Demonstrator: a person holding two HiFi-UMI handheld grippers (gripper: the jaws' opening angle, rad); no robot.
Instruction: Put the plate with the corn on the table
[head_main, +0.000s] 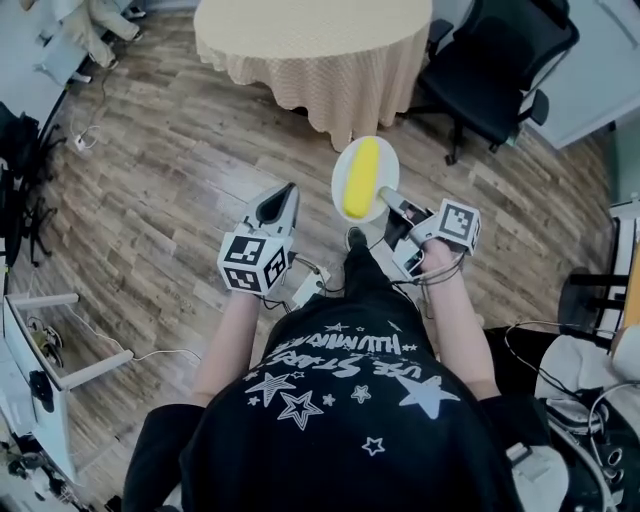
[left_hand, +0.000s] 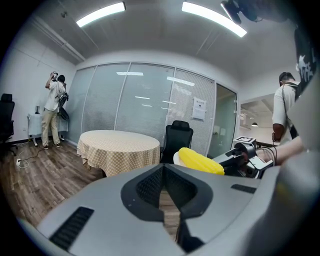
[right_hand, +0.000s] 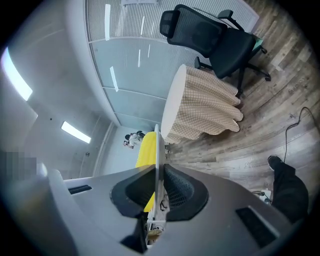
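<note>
A white plate (head_main: 381, 159) carries a yellow corn cob (head_main: 360, 178) and hangs in the air over the wooden floor, short of the round table (head_main: 310, 35) with its checked cloth. My right gripper (head_main: 392, 200) is shut on the plate's near rim; in the right gripper view the plate (right_hand: 158, 150) stands edge-on between the jaws with the corn (right_hand: 145, 148) on its left face. My left gripper (head_main: 281, 205) is shut and holds nothing, to the left of the plate. From the left gripper view the corn (left_hand: 200, 160) shows at right, the table (left_hand: 118, 148) ahead.
A black office chair (head_main: 492, 68) stands right of the table. Cables and a power strip (head_main: 80, 140) lie on the floor at left. A white frame (head_main: 40, 370) sits at lower left. A person (left_hand: 53, 109) stands at the far wall; another person (left_hand: 283, 110) is at right.
</note>
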